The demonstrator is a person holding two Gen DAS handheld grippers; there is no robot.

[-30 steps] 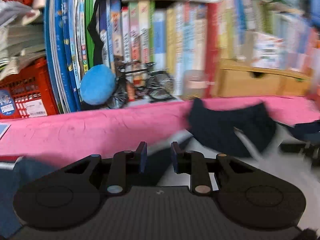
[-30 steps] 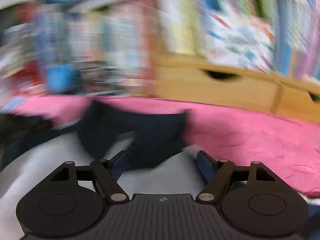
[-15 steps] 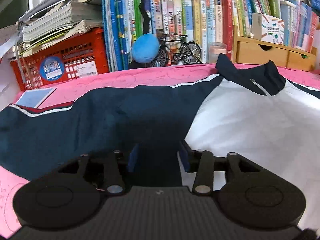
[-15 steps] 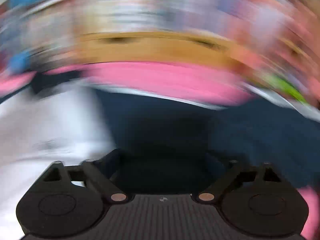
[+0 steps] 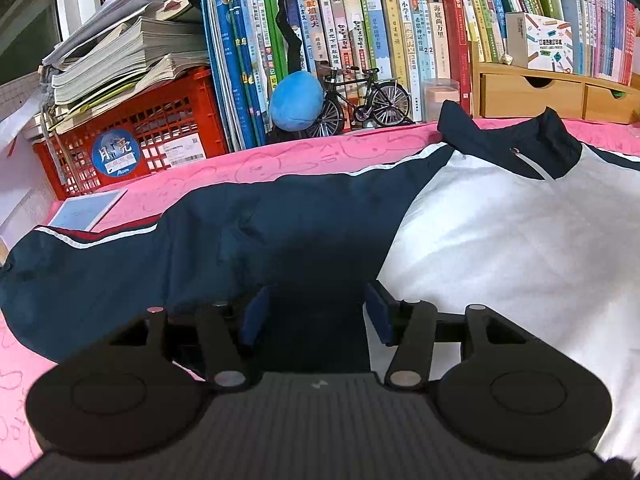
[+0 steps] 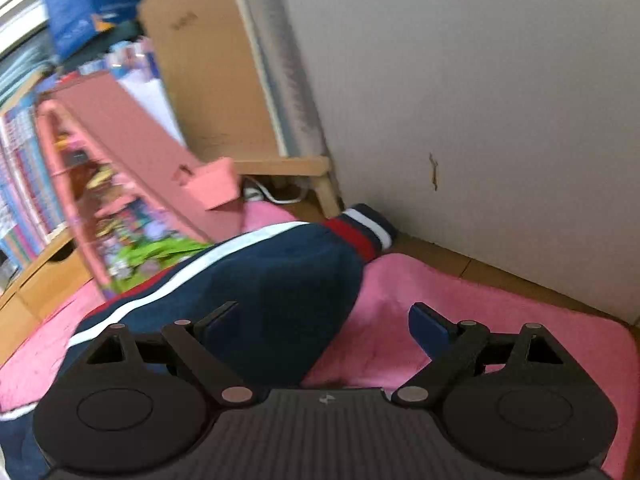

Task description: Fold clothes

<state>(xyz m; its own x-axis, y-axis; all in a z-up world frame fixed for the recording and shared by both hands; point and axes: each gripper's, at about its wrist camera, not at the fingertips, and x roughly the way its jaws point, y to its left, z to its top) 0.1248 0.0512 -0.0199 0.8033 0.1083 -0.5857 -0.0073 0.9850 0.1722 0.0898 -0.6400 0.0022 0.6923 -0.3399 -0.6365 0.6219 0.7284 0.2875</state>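
Note:
A navy and white jacket [image 5: 500, 240] lies spread flat on the pink cloth [image 5: 224, 168], collar toward the bookshelf. Its navy left sleeve [image 5: 140, 256] stretches out to the left, with a red and white stripe near its end. My left gripper [image 5: 316, 312] is open just above the navy fabric where that sleeve meets the body. In the right wrist view the other navy sleeve [image 6: 260, 292] runs toward the wall, ending in a red, white and navy cuff [image 6: 360, 232]. My right gripper [image 6: 324, 324] is open over this sleeve's edge and the pink cloth [image 6: 480, 300].
Books [image 5: 360, 32] line the back, with a red crate [image 5: 132, 132], a blue ball [image 5: 296, 100], a model bicycle [image 5: 368, 100] and wooden drawers [image 5: 540, 96]. A small tablet [image 5: 88, 208] lies left. A white wall [image 6: 480, 100], cardboard [image 6: 200, 60] and a pink rack [image 6: 132, 160] stand to the right.
The jacket went from held up to lying flat. My left gripper opened wider over the sleeve. My right gripper swung right, from the collar area to the right sleeve near the wall.

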